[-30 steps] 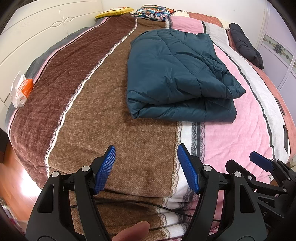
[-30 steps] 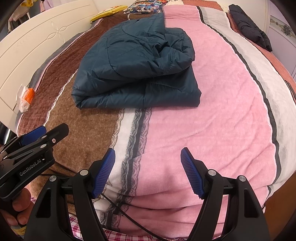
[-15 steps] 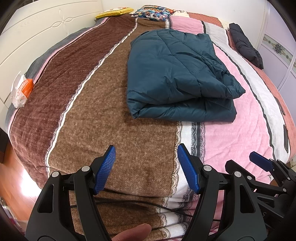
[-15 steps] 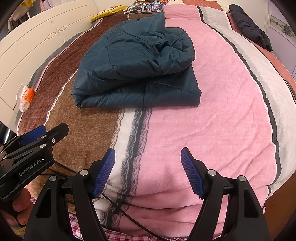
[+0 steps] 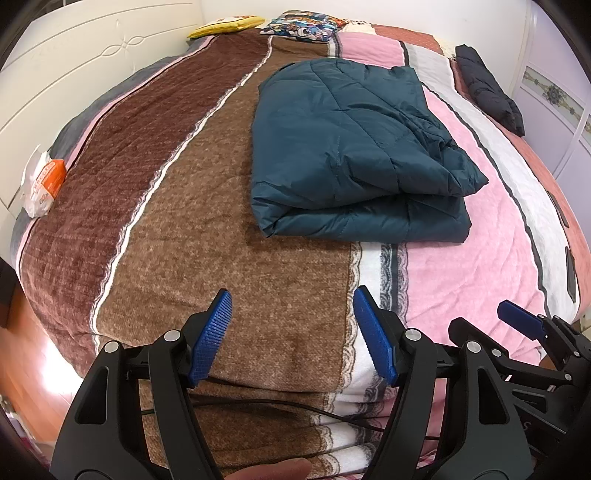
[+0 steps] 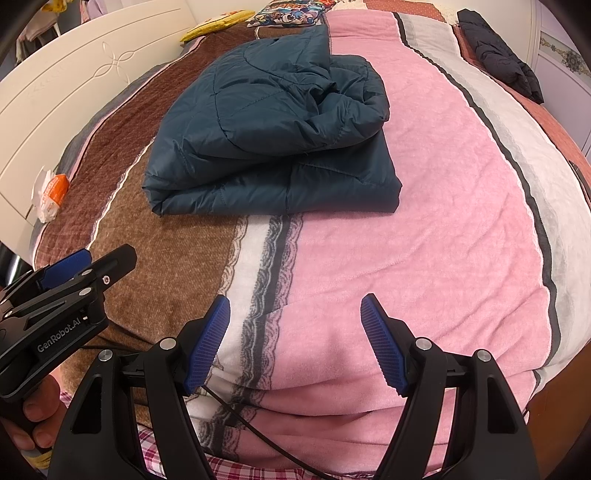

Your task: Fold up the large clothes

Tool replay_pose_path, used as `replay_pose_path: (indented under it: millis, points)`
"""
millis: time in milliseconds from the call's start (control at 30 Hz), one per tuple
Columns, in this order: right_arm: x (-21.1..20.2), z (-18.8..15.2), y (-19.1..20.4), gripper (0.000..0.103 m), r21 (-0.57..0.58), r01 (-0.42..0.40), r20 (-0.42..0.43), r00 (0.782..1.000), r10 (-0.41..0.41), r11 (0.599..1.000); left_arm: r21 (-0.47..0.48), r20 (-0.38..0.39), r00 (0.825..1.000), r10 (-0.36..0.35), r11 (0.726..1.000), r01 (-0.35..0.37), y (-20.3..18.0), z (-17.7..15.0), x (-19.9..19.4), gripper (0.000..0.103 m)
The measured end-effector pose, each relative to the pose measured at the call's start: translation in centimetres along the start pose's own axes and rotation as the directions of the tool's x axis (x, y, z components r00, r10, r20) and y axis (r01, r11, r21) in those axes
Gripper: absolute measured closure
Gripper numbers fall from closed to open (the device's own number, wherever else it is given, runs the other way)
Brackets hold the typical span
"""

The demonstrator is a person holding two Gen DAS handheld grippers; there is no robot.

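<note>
A dark teal quilted jacket (image 5: pixel 354 147) lies folded in a thick rectangle on the striped bed blanket (image 5: pixel 221 221); it also shows in the right wrist view (image 6: pixel 273 140). My left gripper (image 5: pixel 291 332) is open and empty, held over the brown stripe near the bed's front edge, well short of the jacket. My right gripper (image 6: pixel 295 339) is open and empty over the pink stripe, also short of the jacket. Each gripper shows at the edge of the other's view.
A black garment (image 5: pixel 487 92) lies at the far right of the bed. Pillows (image 5: pixel 303 27) sit at the far end. A white and orange packet (image 5: pixel 42 181) lies at the left edge by the white headboard (image 5: pixel 74 74). A black cable (image 5: pixel 277 402) runs along the front edge.
</note>
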State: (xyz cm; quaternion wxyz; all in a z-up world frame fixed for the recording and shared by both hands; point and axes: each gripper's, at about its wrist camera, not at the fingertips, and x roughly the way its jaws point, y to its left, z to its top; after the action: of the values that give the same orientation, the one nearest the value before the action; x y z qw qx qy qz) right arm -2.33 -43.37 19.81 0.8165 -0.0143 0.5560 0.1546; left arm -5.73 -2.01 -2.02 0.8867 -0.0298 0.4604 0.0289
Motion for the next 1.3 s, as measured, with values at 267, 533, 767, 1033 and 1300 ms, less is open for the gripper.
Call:
replay_pose_path:
  millis: [267, 533, 767, 1033, 1300]
  points:
    - [0.01, -0.13, -0.02, 0.031, -0.002, 0.001, 0.000, 1.000, -0.001, 1.000, 0.000, -0.001, 1.000, 0.000, 1.000, 0.000, -0.09, -0.06, -0.03, 0.035]
    - [0.04, -0.02, -0.01, 0.031, -0.002, 0.000, -0.001, 1.000, 0.000, 1.000, 0.001, -0.001, 1.000, 0.000, 1.000, 0.000, -0.04, 0.00, 0.05, 0.035]
    - [0.04, 0.05, 0.07, 0.031, -0.002, 0.000, -0.002, 1.000, 0.000, 1.000, 0.001, -0.001, 1.000, 0.000, 1.000, 0.000, -0.07, -0.02, 0.08, 0.035]
    - [0.03, -0.12, -0.07, 0.031, -0.004, 0.001, -0.003, 1.000, -0.001, 1.000, -0.001, -0.001, 1.000, -0.001, 1.000, 0.001, -0.07, -0.04, 0.03, 0.035]
    - [0.07, -0.09, -0.01, 0.031, -0.004, 0.001, -0.004, 1.000, -0.001, 1.000, 0.002, -0.015, 1.000, 0.003, 1.000, -0.003, -0.08, -0.14, 0.49, 0.035]
